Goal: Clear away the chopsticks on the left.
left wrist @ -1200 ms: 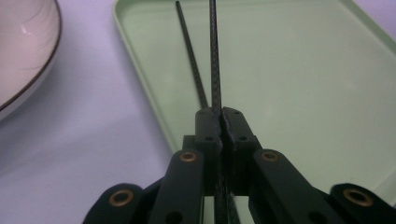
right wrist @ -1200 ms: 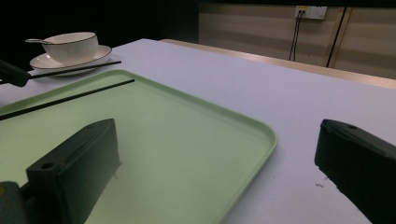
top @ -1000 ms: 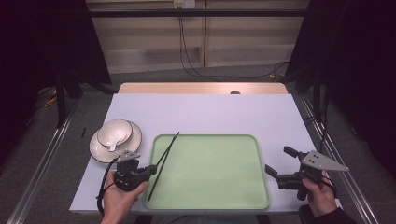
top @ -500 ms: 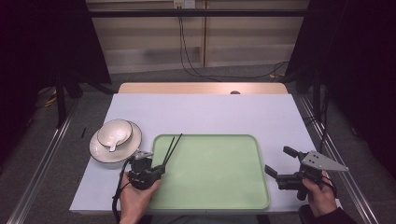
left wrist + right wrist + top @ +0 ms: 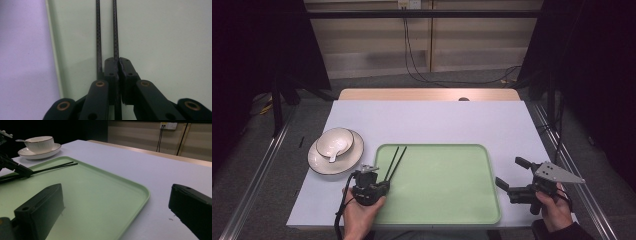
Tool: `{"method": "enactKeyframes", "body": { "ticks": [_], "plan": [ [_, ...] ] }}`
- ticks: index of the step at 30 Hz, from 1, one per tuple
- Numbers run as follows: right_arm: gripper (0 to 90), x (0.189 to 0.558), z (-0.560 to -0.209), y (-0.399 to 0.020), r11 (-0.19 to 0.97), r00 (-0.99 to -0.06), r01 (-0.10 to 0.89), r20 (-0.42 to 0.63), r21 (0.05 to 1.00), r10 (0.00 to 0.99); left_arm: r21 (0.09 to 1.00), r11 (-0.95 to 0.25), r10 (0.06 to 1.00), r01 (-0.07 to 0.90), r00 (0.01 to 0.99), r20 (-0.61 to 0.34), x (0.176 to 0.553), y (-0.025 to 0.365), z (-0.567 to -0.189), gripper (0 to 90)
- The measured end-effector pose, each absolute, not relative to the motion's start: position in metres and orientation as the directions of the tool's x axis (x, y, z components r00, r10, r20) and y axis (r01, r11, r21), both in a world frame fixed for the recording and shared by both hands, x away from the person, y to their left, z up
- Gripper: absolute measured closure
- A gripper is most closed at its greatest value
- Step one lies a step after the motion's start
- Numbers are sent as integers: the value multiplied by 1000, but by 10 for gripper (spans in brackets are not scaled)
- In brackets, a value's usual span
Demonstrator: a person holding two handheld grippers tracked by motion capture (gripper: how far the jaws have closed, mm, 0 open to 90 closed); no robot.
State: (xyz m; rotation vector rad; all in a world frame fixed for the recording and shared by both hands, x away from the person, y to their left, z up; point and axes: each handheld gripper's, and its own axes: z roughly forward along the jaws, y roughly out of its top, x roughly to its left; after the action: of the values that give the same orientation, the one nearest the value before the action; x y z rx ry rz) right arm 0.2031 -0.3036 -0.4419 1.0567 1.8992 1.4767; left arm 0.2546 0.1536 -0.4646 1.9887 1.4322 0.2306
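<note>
We find the left gripper [image 5: 117, 62] with its fingers [image 5: 111, 72] clamped on one of the black chopsticks [image 5: 115, 30]; whether the second stick beside it is also gripped we cannot tell. In the high view the pair lies over the left edge of the green tray [image 5: 447, 200], lower centre. The right gripper [image 5: 507, 175], lower right, has fingers spread, empty. A bowl [image 5: 334, 141] on a plate [image 5: 319, 162] sits left on the bench [image 5: 437, 120]; the spoon inside is hard to resolve.
</note>
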Motion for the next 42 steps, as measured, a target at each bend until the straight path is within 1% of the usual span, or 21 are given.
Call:
{"method": "enactKeyframes", "body": {
  "ticks": [4,6,8,11,13,14,16,17,18,21,25,26,27,28,29,31,33,34,37,39,42],
  "plan": [
    [0,203,-442,-304,107,-571,265,67,958,818,614,-184,886,767,400,-234,254,155,-466,845],
    [0,202,-442,-304,105,-569,268,69,958,820,621,-216,877,754,429,-217,254,154,-466,815],
    [0,203,-442,-304,106,-568,267,68,958,820,619,-222,871,753,438,-221,254,155,-465,804],
    [0,203,-442,-304,108,-573,268,69,957,817,632,-236,862,738,460,-215,255,157,-465,755],
    [0,203,-442,-304,108,-573,268,68,957,817,652,-254,842,715,495,-216,256,159,-464,677],
    [0,203,-442,-304,108,-573,267,68,958,817,673,-255,839,694,504,-203,255,161,-462,668],
    [0,203,-442,-304,107,-573,267,68,958,817,695,-254,818,672,533,-216,255,164,-459,599],
    [0,203,-442,-304,108,-573,267,68,958,817,711,-256,807,655,550,-216,254,167,-457,587],
    [0,203,-442,-304,106,-571,266,69,958,818,720,-246,806,649,550,-220,253,167,-456,561],
    [0,203,-442,-305,110,-570,266,65,958,819,760,-250,767,600,602,-223,250,171,-451,471],
    [0,203,-442,-304,108,-566,265,64,958,822,799,-272,732,536,654,-190,245,177,-444,294],
    [0,203,-442,-305,110,-569,264,63,958,820,805,-255,722,535,660,-210,245,180,-442,262],
    [0,203,-442,-305,110,-569,265,63,958,820,811,-225,715,539,657,-238,244,186,-441,255],
    [0,203,-442,-304,107,-567,267,67,958,821,821,-223,724,525,654,-221,243,193,-438,222],
    [0,203,-441,-305,106,-564,265,65,958,823,826,-231,738,514,646,-195,242,196,-437,158],
    [0,203,-441,-304,102,-563,268,70,958,823,824,-258,743,504,649,-164,240,208,-437,96],
    [0,203,-442,-304,108,-564,268,66,957,823,839,-261,751,477,646,-133,238,221,-437,78],
    [0,203,-442,-304,106,-560,266,63,958,826,858,-246,750,451,650,-127,235,230,-437,41],
    [0,203,-442,-304,103,-558,263,64,959,827,881,-212,757,423,641,-125,227,246,-433,34],
    [0,203,-442,-305,101,-558,266,68,959,827,887,-172,762,429,628,-156,223,256,-432,33],
    [0,203,-442,-305,101,-556,263,65,960,829,891,-168,786,421,603,-136,213,265,-435,32]
  ]
}}
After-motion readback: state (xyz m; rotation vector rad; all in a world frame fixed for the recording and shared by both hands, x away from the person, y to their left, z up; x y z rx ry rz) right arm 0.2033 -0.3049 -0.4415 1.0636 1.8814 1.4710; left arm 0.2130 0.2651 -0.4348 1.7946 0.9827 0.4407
